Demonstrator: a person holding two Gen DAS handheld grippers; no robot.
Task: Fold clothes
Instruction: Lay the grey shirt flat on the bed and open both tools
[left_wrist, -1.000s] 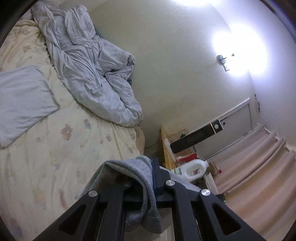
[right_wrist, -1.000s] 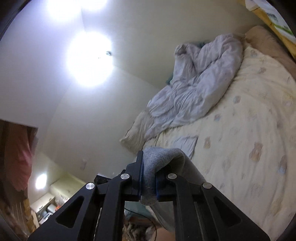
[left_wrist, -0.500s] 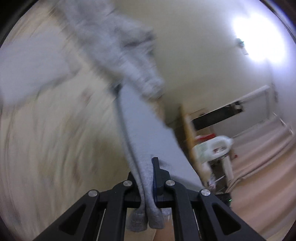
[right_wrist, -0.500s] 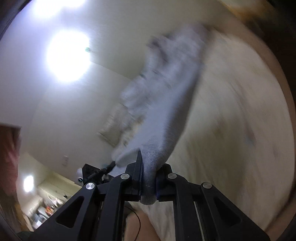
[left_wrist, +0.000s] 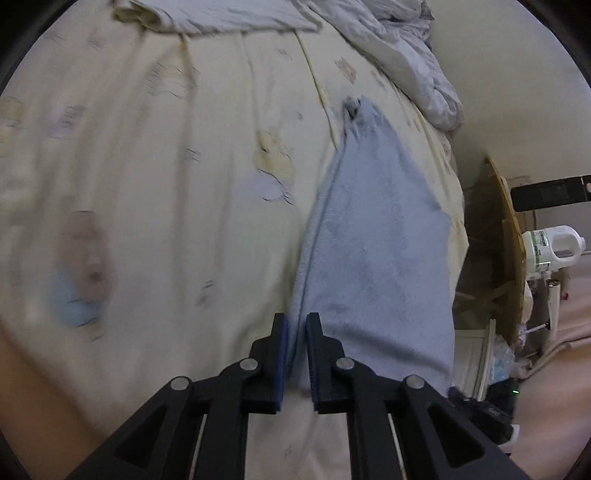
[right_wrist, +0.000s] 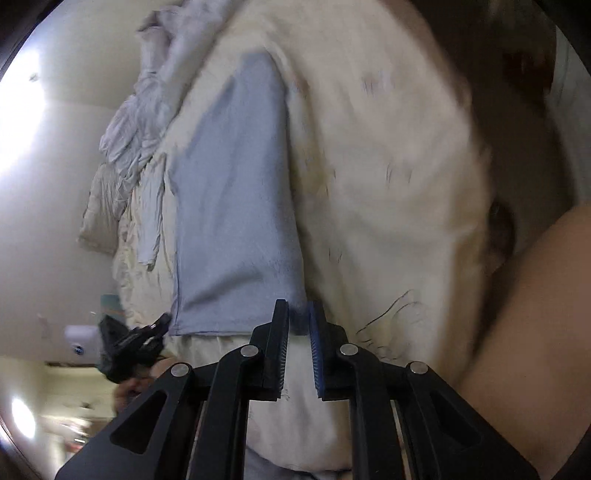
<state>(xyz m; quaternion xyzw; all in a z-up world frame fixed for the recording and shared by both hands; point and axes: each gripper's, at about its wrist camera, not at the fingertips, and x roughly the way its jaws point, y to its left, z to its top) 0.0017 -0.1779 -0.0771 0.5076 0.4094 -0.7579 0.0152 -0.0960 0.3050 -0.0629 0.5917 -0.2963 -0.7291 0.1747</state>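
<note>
Left jaws: opening, pads standing a little apart, with the near left edge of the grey garment running between them; I read the pinch as loosened, pads no longer pressing. Right jaws: also opening, the garment's near right corner just at the tips between the pads, again not squeezed.

The garment lies flat on the bed, its near hem along the near edge, one corner at each of my jaws. Its long axis runs straight away from me toward the far side of the bed, narrowing to a bunched end. In the right view my other gripper shows just beside the left near corner.

Beyond the far end: a crumpled white duvet along the far right edge of the bed.

Judgement: both hands are equally near the hem. The fold likely turns on the long axis, so carrying the hem away from me to the far end.
</note>
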